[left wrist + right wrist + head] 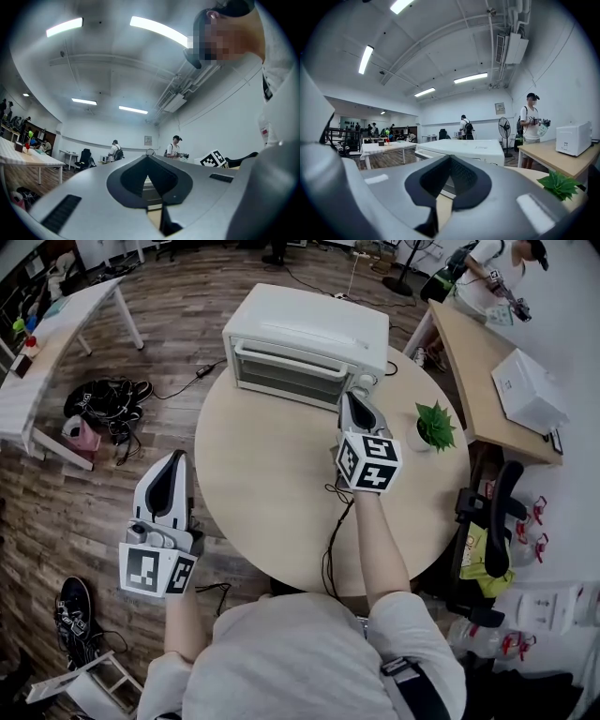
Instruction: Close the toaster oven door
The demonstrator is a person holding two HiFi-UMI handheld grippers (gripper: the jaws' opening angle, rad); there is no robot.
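The white toaster oven (307, 345) stands at the far side of the round wooden table (262, 493), its glass door upright against the front. My right gripper (350, 399) is shut with nothing in it, and its tip is just in front of the oven's right lower corner. In the right gripper view the oven (464, 149) fills the middle behind the right gripper's (449, 158) meeting jaws. My left gripper (177, 459) hangs beyond the table's left edge, over the floor. It is shut too and holds nothing, as the left gripper (149, 158) shows in its own view.
A small potted plant (435, 425) sits on the table right of the oven. A black cable (332, 526) runs over the table's near edge. A black chair (495, 517) and a wooden desk (478, 367) with a white box (528, 390) stand at the right, and bags (108, 399) lie on the floor at the left.
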